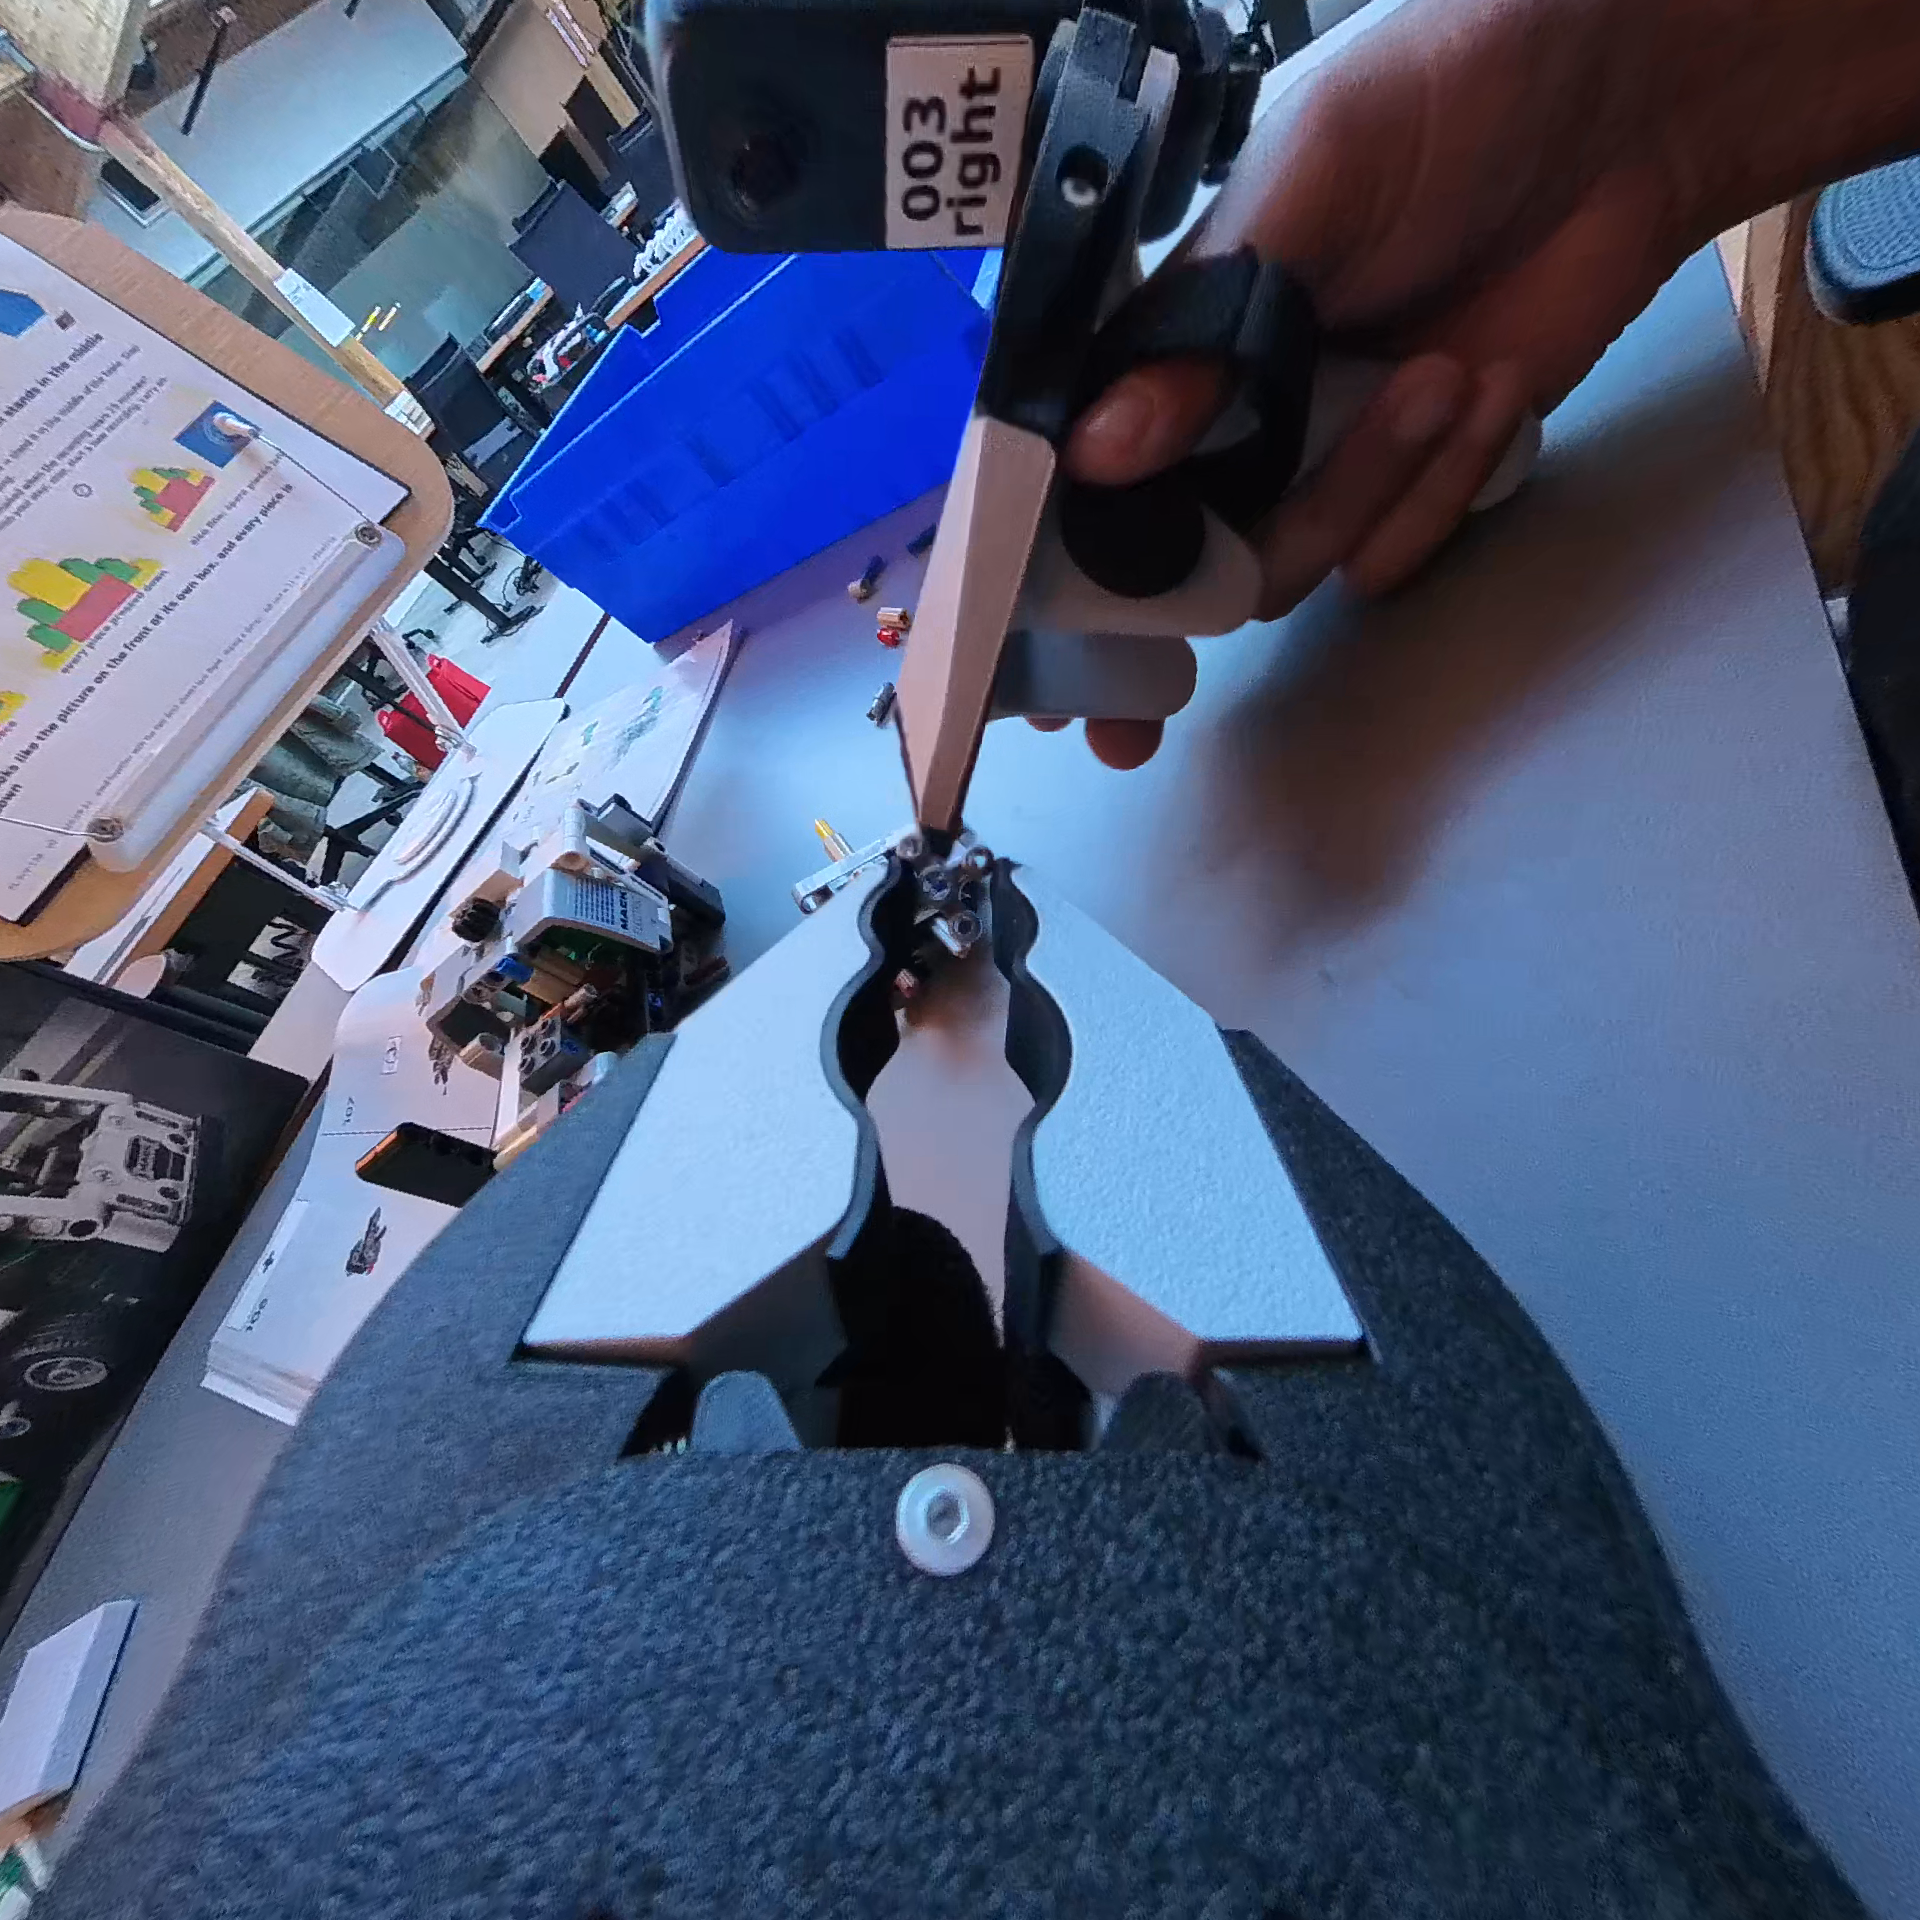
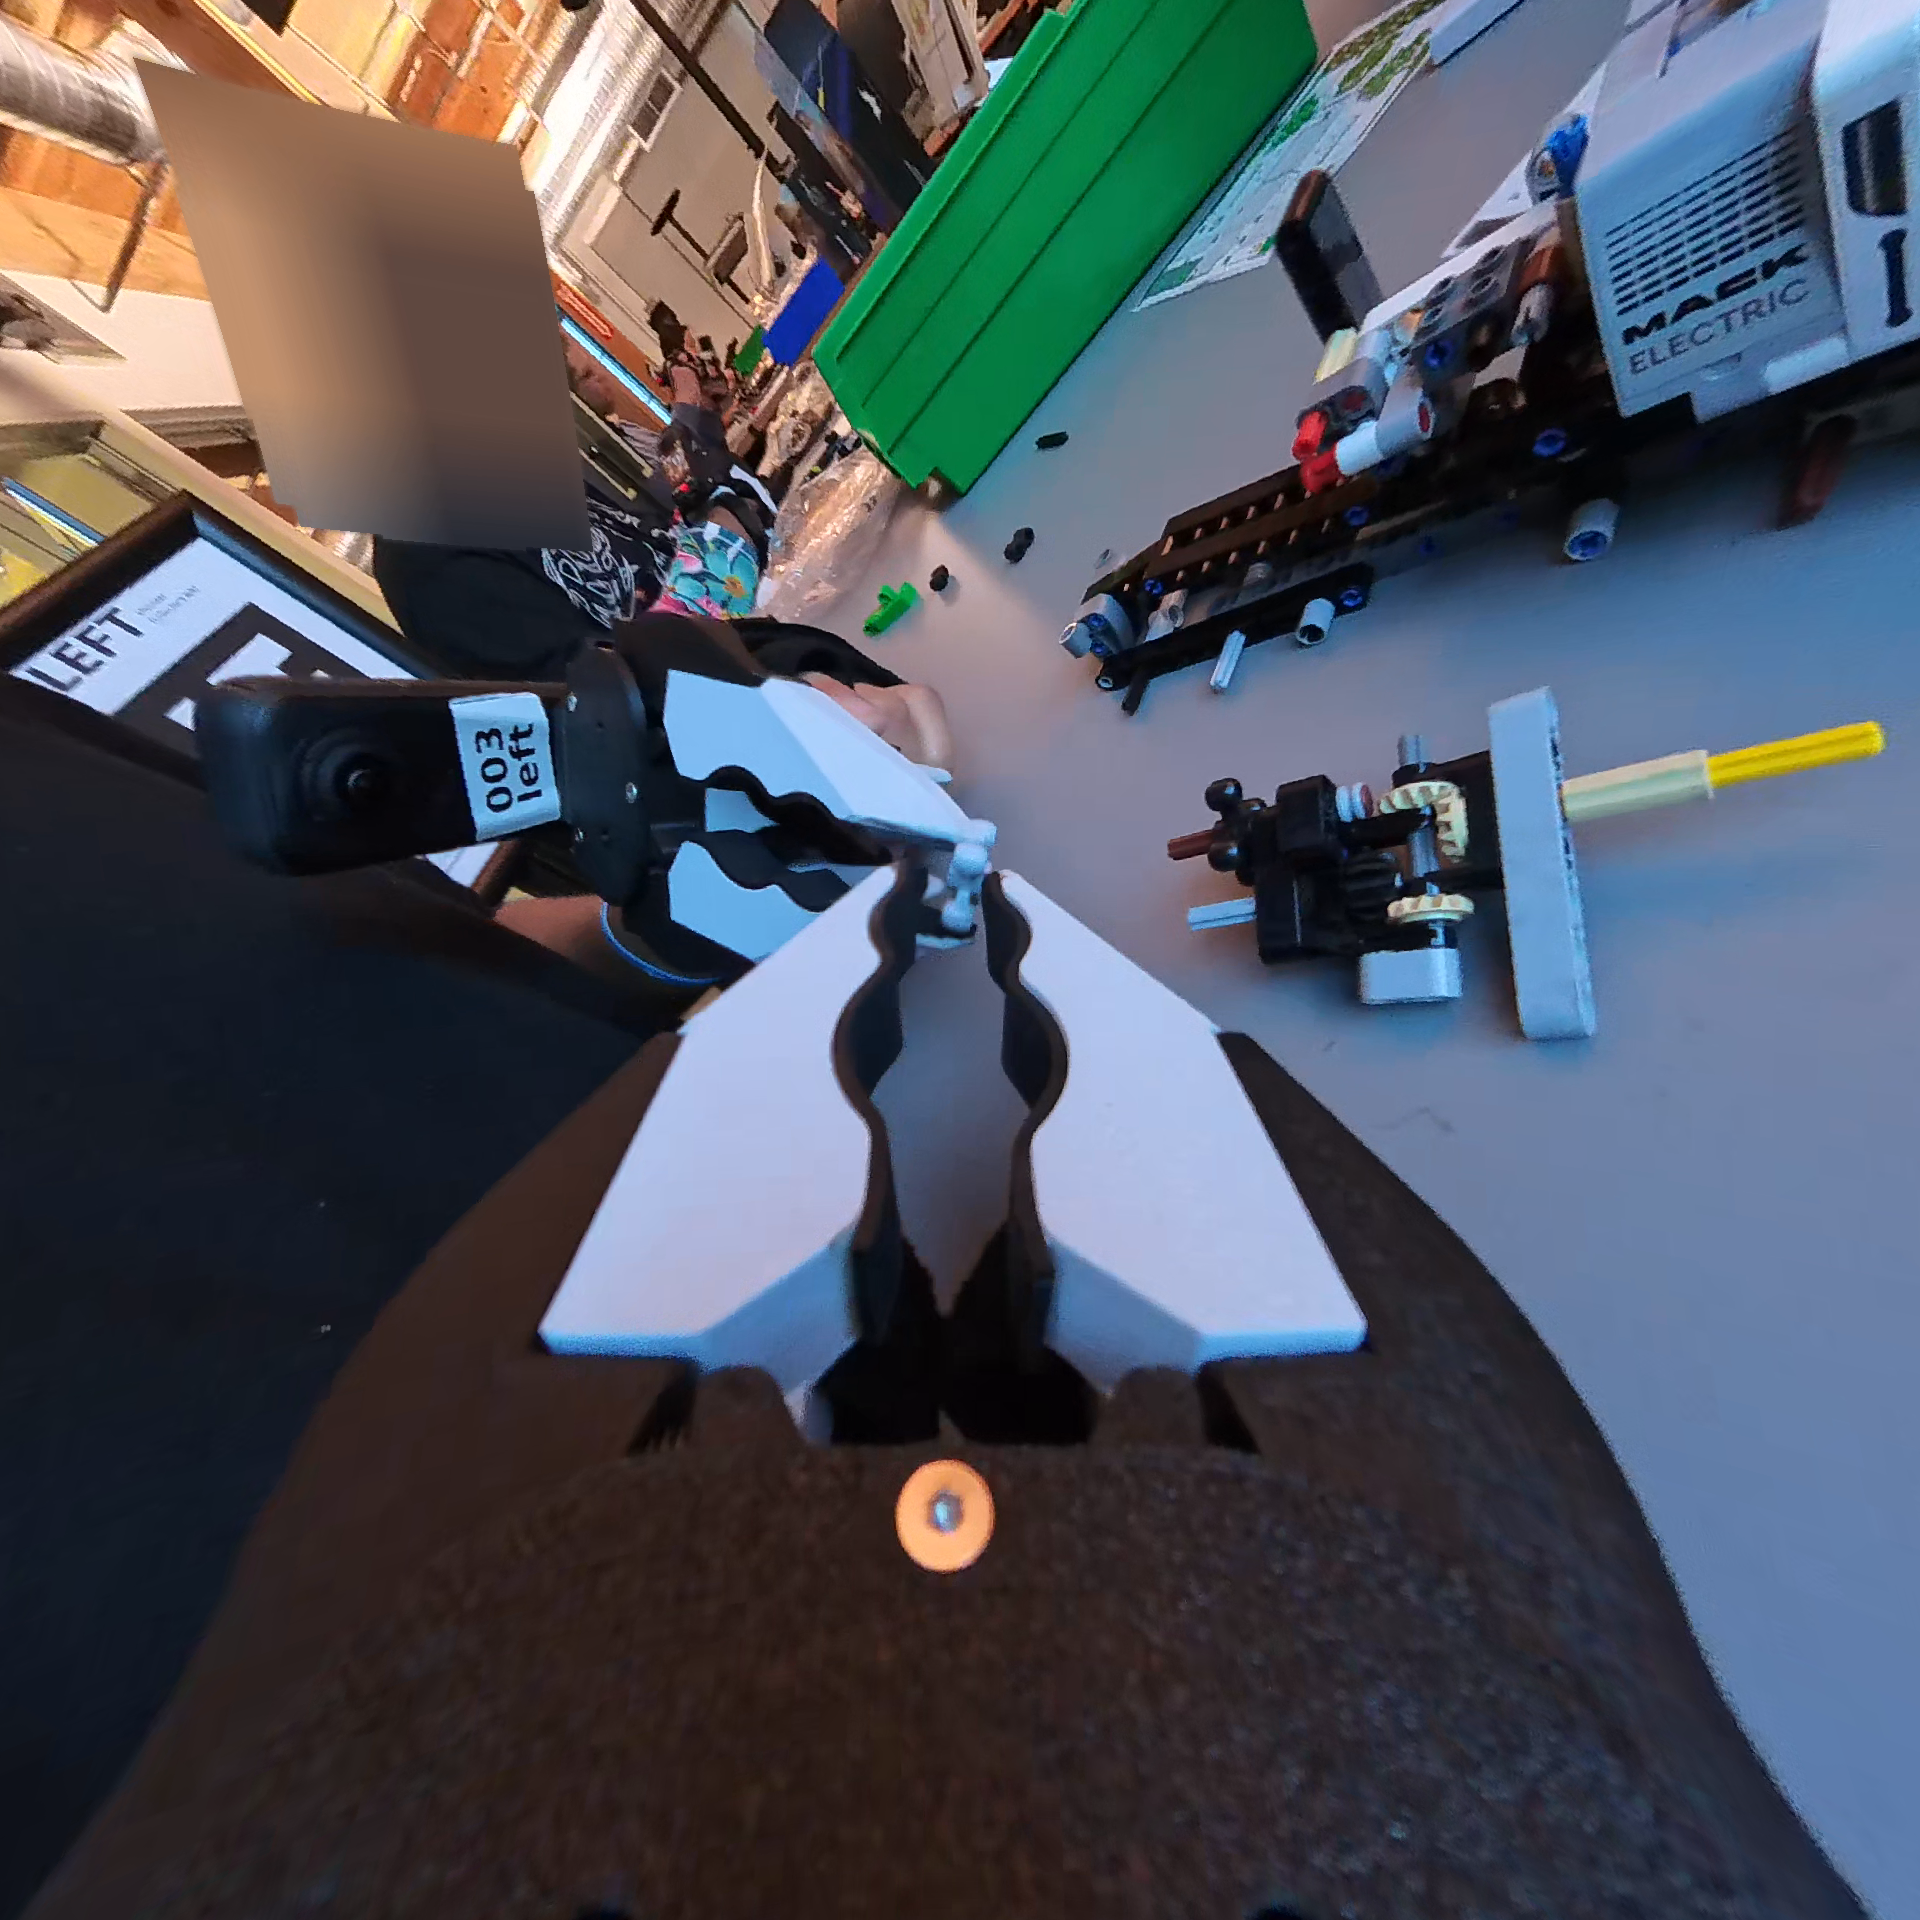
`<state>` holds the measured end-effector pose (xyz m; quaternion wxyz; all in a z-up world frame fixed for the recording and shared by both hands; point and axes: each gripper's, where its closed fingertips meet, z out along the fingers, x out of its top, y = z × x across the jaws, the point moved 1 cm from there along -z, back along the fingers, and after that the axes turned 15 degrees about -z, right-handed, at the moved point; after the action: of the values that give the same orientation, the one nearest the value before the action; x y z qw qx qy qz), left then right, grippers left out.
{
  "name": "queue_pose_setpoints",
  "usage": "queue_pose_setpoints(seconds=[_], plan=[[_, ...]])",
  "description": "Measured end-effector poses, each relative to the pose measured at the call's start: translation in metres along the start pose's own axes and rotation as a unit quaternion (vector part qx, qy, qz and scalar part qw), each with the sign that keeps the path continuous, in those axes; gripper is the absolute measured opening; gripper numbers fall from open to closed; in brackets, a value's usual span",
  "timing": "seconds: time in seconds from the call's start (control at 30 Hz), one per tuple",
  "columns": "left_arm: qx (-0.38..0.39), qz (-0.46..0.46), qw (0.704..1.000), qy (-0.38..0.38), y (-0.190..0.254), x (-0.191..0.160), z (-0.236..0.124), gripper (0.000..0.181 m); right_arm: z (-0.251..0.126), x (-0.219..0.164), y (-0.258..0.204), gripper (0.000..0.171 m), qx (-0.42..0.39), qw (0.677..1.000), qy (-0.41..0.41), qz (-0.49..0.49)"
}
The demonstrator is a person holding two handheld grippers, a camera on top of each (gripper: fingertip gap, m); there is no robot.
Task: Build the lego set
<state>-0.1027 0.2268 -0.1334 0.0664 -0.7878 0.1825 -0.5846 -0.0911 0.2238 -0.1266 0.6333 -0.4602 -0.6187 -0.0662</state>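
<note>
My left gripper (image 1: 940,883) and right gripper (image 2: 951,888) meet tip to tip above the grey table (image 1: 1455,935). Both are shut on the same small light-grey Technic piece (image 1: 956,920), which has round pin holes. In the left wrist view the right gripper (image 1: 935,831) comes down from above, held by a hand (image 1: 1455,312). In the right wrist view the left gripper (image 2: 961,847) comes in from the left and the piece (image 2: 961,904) sits between my fingertips. A black gear sub-assembly (image 2: 1455,862) with a grey beam and yellow axle lies on the table to the right.
The part-built white truck (image 2: 1714,260) with its black chassis stands at the far right, also seen in the left wrist view (image 1: 582,935). A blue bin (image 1: 748,447), a green bin (image 2: 1039,229), loose small parts (image 1: 888,623), a booklet (image 1: 623,727) and a set box (image 1: 104,1195) surround it. The grippers are tip to tip, or close to it.
</note>
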Motion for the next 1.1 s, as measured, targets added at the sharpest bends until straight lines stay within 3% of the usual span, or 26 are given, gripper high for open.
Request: queue_pose_setpoints(seconds=[0.2, 0.53, 0.97, 1.1], plan=[[-0.001, 0.015, 1.000, -0.004, 0.003, -0.001, 0.002, 0.012, 0.001, -0.001, 0.002, 0.010, -0.004, 1.000, -0.006, -0.001], [0.024, -0.007, 0.998, -0.054, -0.005, -0.016, 0.006, 0.013, -0.001, -0.007, 0.024, 0.004, -0.098, 0.991, -0.052, -0.080], [0.017, -0.100, 0.988, -0.114, -0.006, -0.026, 0.014, 0.003, 0.004, -0.004, 0.020, 0.005, -0.069, 0.996, -0.041, -0.051], [0.038, -0.104, 0.987, -0.119, -0.011, -0.030, 0.009, 0.003, -0.015, 0.001, 0.038, 0.025, -0.111, 0.987, -0.057, -0.104]])
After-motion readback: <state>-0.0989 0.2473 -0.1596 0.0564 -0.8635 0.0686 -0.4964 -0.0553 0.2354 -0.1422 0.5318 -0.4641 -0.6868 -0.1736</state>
